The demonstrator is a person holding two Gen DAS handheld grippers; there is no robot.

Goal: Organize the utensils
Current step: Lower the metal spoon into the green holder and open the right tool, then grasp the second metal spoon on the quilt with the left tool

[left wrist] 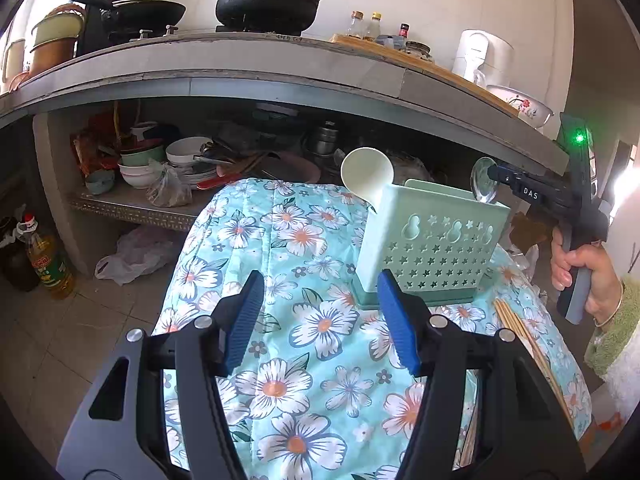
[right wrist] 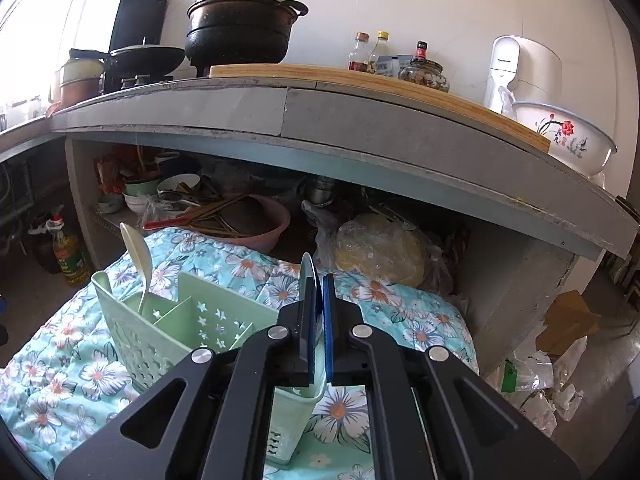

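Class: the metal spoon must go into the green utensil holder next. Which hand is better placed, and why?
Right. The right gripper is shut on the metal spoon just above the green holder; the left gripper is open with nothing between its fingers.

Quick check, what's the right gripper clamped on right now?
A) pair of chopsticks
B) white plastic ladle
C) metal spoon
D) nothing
C: the right gripper is shut on a metal spoon, its bowl sticking up above the green utensil holder; the white ladle already stands in the holder.
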